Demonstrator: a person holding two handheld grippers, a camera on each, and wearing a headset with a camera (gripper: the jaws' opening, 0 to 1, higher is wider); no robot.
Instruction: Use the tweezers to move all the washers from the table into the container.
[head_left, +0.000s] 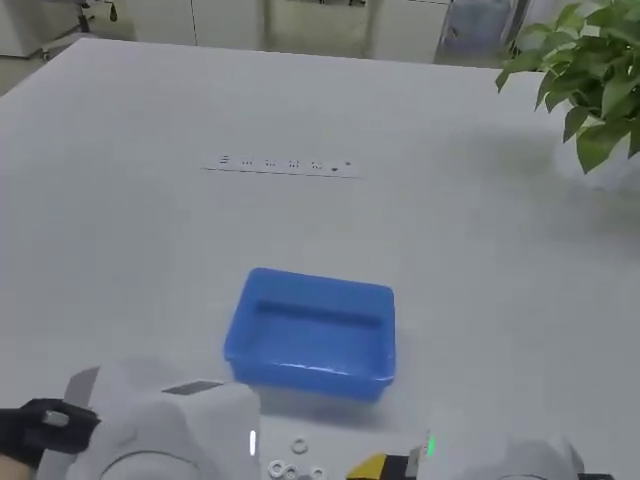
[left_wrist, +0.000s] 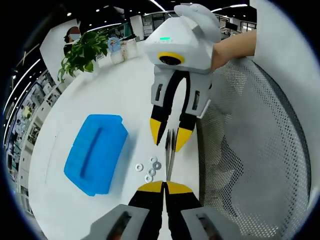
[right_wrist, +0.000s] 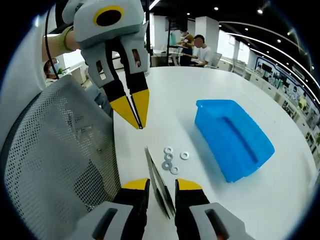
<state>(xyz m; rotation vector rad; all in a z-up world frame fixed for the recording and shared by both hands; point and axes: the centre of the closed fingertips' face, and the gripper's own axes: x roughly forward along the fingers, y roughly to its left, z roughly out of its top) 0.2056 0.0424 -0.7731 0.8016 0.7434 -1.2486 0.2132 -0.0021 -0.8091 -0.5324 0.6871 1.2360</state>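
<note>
At the near left of the white counter, the left tool had its yellow tips pressed together with nothing between them. It pointed across at the other tool. Just beside it, near the counter's front edge, lay the washers, a small loose cluster flat on the bare surface (five could be counted in the gripper views). They were close to the container but not touching it. That blue, shallow, rectangular container stood a little farther from the person, about the middle of the head view. Well behind it a power strip lay flat on the counter. To the right, the right tool faced the left one with its jaws a narrow way apart, gripping the tweezers. The tweezers ran forward between the jaws and past them, beside the washers. Their points ended close to the left tool's tips, seemingly just short of touching. In both gripper views a black mesh chair back stood at the counter's edge beside the tools. A leafy green plant stood at the far right corner.
</note>
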